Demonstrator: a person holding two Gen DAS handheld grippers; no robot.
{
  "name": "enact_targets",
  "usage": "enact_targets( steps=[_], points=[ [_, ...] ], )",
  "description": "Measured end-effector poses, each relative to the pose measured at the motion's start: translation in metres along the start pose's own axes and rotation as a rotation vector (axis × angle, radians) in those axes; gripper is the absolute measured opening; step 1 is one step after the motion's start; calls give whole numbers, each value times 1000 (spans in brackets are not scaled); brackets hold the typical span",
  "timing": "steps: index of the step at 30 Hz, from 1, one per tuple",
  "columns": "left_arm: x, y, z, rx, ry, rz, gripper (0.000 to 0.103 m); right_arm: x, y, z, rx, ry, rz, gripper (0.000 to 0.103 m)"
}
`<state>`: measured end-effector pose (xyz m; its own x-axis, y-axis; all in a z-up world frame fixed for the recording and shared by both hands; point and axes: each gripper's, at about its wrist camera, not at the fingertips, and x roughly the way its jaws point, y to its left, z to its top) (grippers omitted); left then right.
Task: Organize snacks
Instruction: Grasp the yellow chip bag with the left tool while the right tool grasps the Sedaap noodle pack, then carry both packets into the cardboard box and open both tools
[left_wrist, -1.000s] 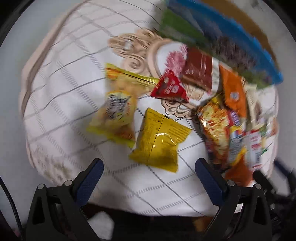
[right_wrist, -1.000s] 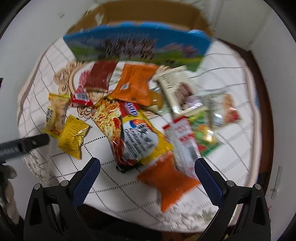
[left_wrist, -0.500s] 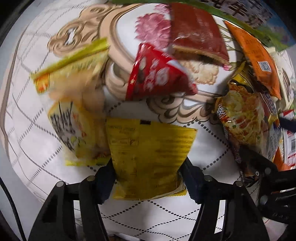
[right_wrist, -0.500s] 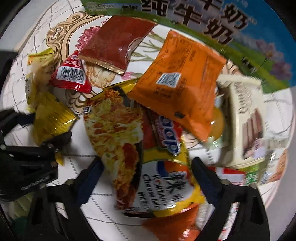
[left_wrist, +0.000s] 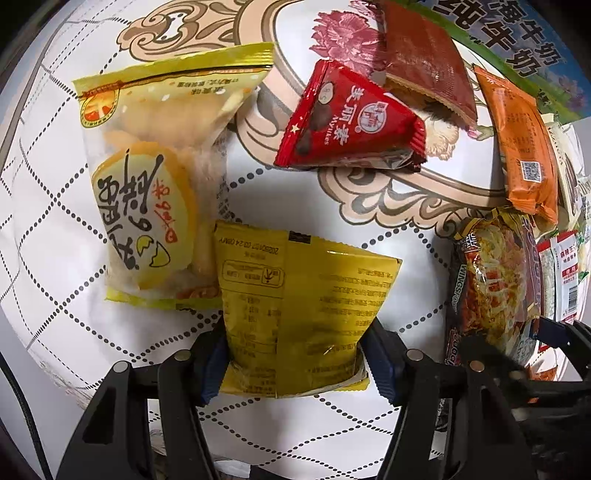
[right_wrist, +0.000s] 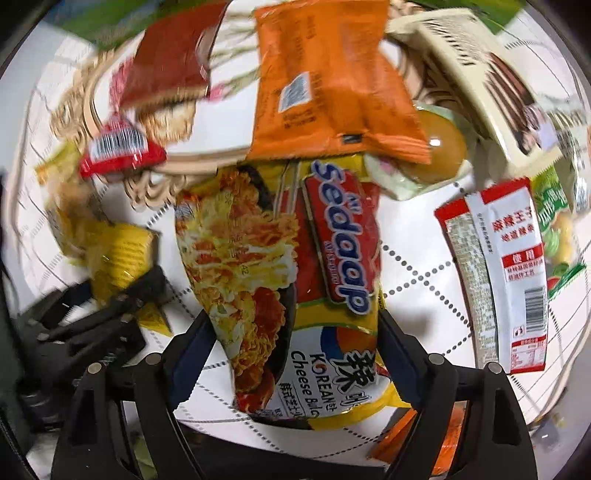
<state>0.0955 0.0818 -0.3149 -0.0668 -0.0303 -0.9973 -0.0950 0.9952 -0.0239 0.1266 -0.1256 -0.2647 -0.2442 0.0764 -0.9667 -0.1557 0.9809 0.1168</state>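
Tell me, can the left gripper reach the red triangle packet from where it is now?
Probably not at once: the left gripper is shut on the yellow packet. The red triangle packet lies straight ahead, nothing covering it.

- Yellow snack packet, printed back up, lies flat on the tablecloth, pinched at its near sides
- Egg-roll bag, clear with yellow ends, lies just left of it, edges overlapping
- Red triangular candy pack sits beyond them
- Noodle packet, yellow and red, lies lengthwise, an orange packet overlapping its far end
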Motion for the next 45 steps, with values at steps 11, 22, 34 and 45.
enact_targets(
  steps=[11,22,34,45],
  points=[
    [-27,20,-27,22,-30,-30,51,-27,12,-69,89,-95,11,83],
    [-74,39,-71,48,-78,-78,50,-97,-18,-126,230,-122,268,83],
    [-149,49,-67,24,-142,-163,50,-180,-62,-119,193,-260,412,83],
    [-264,-23,94,30,-350,-225,50,-287,-85,28,129,-471,354,83]
  ],
)
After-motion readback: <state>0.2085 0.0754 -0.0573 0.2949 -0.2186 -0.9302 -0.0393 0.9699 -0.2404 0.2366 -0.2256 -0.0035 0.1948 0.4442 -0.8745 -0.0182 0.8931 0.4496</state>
